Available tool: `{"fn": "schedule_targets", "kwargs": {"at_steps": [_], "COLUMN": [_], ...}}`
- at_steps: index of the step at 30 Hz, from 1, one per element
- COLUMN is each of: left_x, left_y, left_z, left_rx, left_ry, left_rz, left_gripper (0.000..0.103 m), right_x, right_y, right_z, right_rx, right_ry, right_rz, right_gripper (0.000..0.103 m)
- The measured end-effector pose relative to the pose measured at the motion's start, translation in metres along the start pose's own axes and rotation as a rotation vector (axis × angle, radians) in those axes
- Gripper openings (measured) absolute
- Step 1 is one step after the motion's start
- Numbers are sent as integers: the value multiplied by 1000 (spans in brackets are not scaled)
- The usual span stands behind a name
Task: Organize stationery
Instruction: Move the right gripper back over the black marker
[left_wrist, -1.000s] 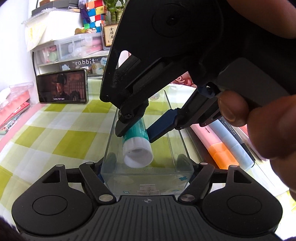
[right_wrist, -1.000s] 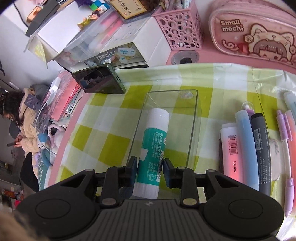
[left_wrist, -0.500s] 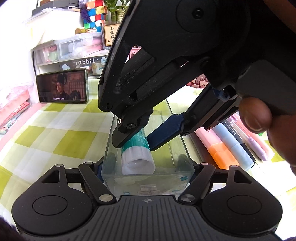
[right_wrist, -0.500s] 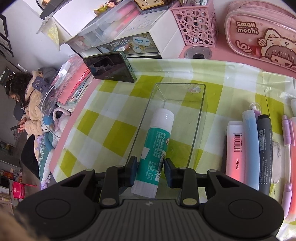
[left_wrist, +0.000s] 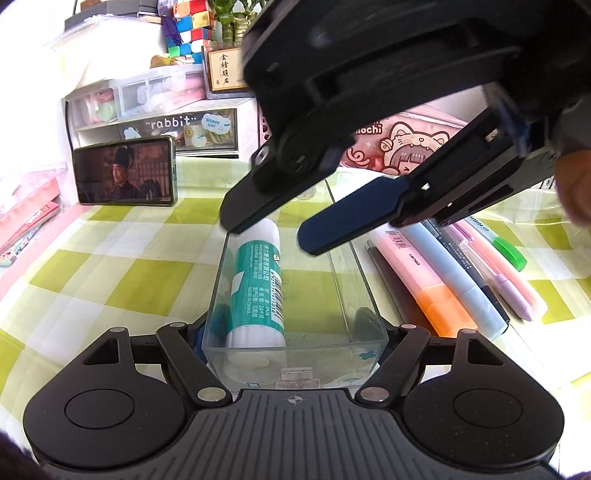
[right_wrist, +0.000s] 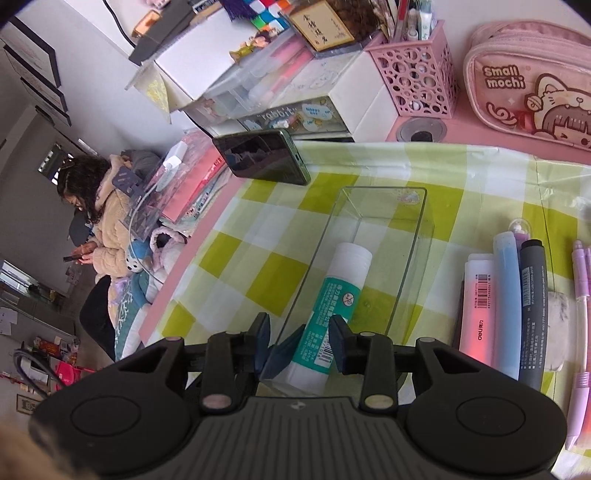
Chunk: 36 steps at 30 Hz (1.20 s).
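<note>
A green and white glue stick (left_wrist: 256, 291) lies flat inside a clear plastic box (left_wrist: 364, 280) on the checked cloth. My left gripper (left_wrist: 293, 325) is shut on the near end of the box, one finger on each side wall. My right gripper (left_wrist: 273, 229) hangs open above the box, apart from the glue stick. In the right wrist view the glue stick (right_wrist: 332, 314) lies in the box (right_wrist: 413, 251), and my right gripper (right_wrist: 301, 341) is open and lifted above its near end.
Highlighters and pens (left_wrist: 443, 273) lie in a row right of the box; they also show in the right wrist view (right_wrist: 509, 295). A phone (left_wrist: 123, 175) leans at the back left. A pink pencil case (right_wrist: 532, 92), a pink pen holder (right_wrist: 417, 74) and drawers (left_wrist: 159, 118) stand behind.
My right gripper has opened, let the glue stick drop flat into the box, and risen away. My left gripper has stayed on the box.
</note>
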<state>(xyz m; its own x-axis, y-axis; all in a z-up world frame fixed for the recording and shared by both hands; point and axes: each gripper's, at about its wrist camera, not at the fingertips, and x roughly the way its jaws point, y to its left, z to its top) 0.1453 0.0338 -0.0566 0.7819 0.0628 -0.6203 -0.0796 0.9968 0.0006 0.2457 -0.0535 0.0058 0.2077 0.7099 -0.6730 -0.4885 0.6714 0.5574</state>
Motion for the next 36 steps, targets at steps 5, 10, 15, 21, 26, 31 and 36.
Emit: {"fn": "schedule_targets", "kwargs": {"at_steps": [5,10,15,21,26,31,36], "left_x": [0,-1,-1,-2,-1,-1,-2], "left_y": [0,0,-1,-1,-1,-1,-1], "left_z": [0,0,-1,-1,-1,-1,-1], "left_rx": [-1,-2,-1,0,0,0,0], "left_ry": [0,-1,-2,-2,-2,-2,-2], "left_rz": [1,8,10,11,11,11,11], "left_gripper": [76,75,75,75,75,75,75], "right_x": [-46,-72,-67,-60,-51,-40,-33], "right_y": [-19,-43,-55,-58,-49,-42,-44], "right_z": [-7,-19,-31,-47,-53,-55,-55], "right_rx": [49,98,89,32,-36,-82,-99], "right_ry": [-163,-253,-243,-243,-222,-205,-190], "right_rz": [-32,-101,-211,-304,-378,-438,-488], "right_gripper": [41,41,41,41,41,41,41]}}
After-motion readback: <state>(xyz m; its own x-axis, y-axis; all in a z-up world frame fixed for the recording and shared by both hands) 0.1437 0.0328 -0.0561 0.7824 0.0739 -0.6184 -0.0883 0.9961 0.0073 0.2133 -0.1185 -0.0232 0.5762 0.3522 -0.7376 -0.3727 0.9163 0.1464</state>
